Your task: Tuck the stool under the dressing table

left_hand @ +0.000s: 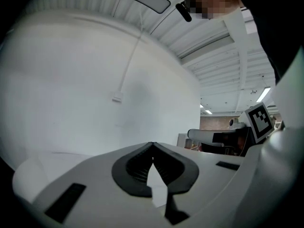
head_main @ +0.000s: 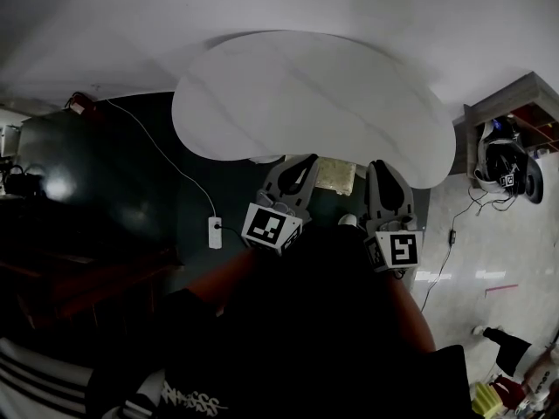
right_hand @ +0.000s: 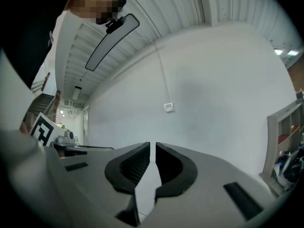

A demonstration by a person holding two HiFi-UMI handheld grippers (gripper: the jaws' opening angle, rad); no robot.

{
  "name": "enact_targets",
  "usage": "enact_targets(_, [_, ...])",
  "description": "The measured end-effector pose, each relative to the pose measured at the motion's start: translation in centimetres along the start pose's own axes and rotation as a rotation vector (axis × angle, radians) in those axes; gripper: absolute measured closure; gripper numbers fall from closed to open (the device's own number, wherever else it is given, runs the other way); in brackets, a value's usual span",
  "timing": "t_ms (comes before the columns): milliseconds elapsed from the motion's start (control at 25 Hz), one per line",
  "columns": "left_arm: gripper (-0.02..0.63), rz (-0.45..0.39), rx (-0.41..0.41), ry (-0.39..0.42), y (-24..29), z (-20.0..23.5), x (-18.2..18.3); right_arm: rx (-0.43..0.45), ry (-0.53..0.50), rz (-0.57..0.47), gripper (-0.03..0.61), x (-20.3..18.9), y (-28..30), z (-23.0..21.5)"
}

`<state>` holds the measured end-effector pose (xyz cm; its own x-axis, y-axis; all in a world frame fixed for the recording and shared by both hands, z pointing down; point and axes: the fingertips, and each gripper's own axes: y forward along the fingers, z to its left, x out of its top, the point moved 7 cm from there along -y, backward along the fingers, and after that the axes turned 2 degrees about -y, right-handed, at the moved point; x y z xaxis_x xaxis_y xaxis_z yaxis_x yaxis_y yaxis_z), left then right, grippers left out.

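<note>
The dressing table's white rounded top (head_main: 306,103) fills the middle of the head view. Beneath its near edge shows a patch of the stool's yellowish seat (head_main: 334,175), between my two grippers; the stool's other parts are hidden. My left gripper (head_main: 304,164) (left_hand: 152,144) has its tips touching, with nothing in them. My right gripper (head_main: 384,168) (right_hand: 152,145) holds its jaws a thin slit apart, also with nothing in them. Both point level toward a plain white wall (right_hand: 213,94), and neither touches the stool.
A white plug box (head_main: 215,232) on a thin cable lies on the dark floor to the left. At the right stand a wooden shelf unit (head_main: 511,99) with a headset-like device (head_main: 502,164), and cables (head_main: 450,234) trail over pale tiles. A wall socket (right_hand: 168,107) faces the grippers.
</note>
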<state>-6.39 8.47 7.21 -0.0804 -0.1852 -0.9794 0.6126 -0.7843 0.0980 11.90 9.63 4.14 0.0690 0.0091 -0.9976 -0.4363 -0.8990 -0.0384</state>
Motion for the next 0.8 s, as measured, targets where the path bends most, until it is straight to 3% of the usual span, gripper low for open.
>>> enact_targets(160, [0.598,-0.068,0.013,-0.003,-0.9,0.7,-0.3,-0.041,-0.013,0.02,0.529,-0.9,-0.4,0.6])
enact_targets(480, [0.598,-0.068,0.022,0.023,-3.1,1.6,-0.6,-0.048,-0.068,0.074,0.538,-2.6,-0.1,2.7])
enact_targets(800, [0.598,-0.078,0.026,0.039,-5.0,2.5,-0.5,-0.028,-0.091,0.052,0.54,-1.5,0.9,5.5])
